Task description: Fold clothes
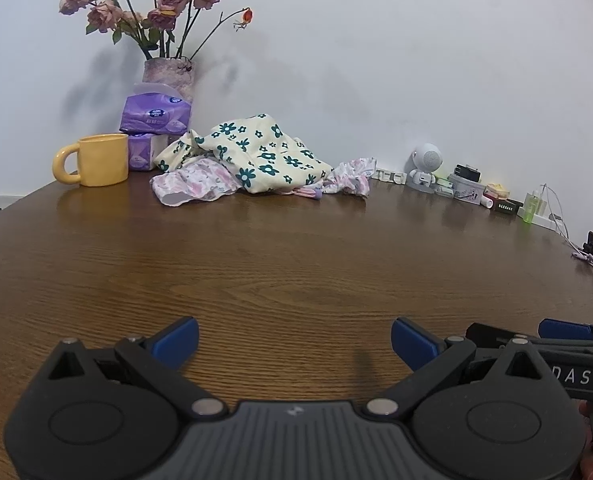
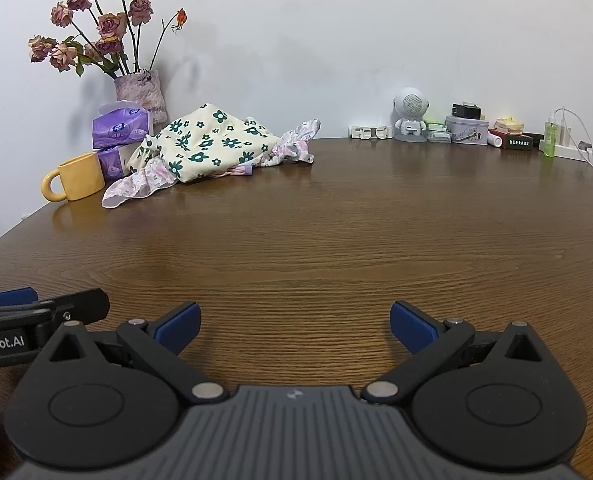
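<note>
A crumpled pile of clothes lies at the far side of the wooden table (image 1: 296, 264): a cream garment with dark green flowers (image 1: 256, 156) (image 2: 208, 142) on top of a pink-and-white ruffled one (image 1: 192, 186) (image 2: 136, 186). My left gripper (image 1: 294, 340) hovers low over bare wood near the front, open and holding nothing. My right gripper (image 2: 294, 322) is open too, also empty, and sits just right of the left one. Each shows at the edge of the other's view. Both are far from the pile.
Left of the pile stand a yellow mug (image 1: 96, 160), purple tissue packs (image 1: 156, 114) and a vase of dried roses (image 1: 168, 74). Along the back right wall sit a small white robot figure (image 2: 410, 114), tins, a green bottle (image 2: 551, 136) and cables.
</note>
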Available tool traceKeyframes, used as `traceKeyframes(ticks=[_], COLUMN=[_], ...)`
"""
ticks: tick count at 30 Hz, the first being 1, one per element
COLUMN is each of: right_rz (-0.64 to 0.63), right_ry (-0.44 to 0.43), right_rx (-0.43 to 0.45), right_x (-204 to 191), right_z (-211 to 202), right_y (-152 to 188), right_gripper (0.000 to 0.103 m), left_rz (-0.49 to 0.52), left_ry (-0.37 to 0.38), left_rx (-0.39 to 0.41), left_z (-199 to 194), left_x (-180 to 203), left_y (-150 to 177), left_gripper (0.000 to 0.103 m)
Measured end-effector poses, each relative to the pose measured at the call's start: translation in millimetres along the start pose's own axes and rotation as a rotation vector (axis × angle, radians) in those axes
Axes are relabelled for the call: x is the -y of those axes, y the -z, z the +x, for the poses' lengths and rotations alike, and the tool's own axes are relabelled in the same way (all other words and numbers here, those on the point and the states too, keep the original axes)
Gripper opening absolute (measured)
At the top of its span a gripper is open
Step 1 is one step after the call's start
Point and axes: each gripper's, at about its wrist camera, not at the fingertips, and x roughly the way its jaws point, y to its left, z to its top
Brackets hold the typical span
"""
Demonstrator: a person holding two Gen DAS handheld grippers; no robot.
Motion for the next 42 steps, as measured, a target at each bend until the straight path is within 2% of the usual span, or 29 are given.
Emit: traceKeyframes(ticks=[16, 30, 42], right_rz=[0.017, 0.036, 0.012], right_ry=[-0.016, -0.033, -0.041], right_rx=[-0.008, 0.002, 0.013], right_x=[3.5, 7.4, 4.5], right_z=[0.3, -1.2, -3.3], right_y=[0.5, 1.6, 2.0], right_gripper=[0.103, 0.103, 0.103], left_rz=[-0.003, 0.013, 0.025], left_ry=[-0.011, -0.052, -0.059], left_rx=[0.003, 0.030, 0.026], left_z=[0.2, -4.5, -3.5], left_x=[0.6, 5.7, 7.2], left_y=[0.9, 2.7, 2.0], left_gripper=[0.103, 0.103, 0.103])
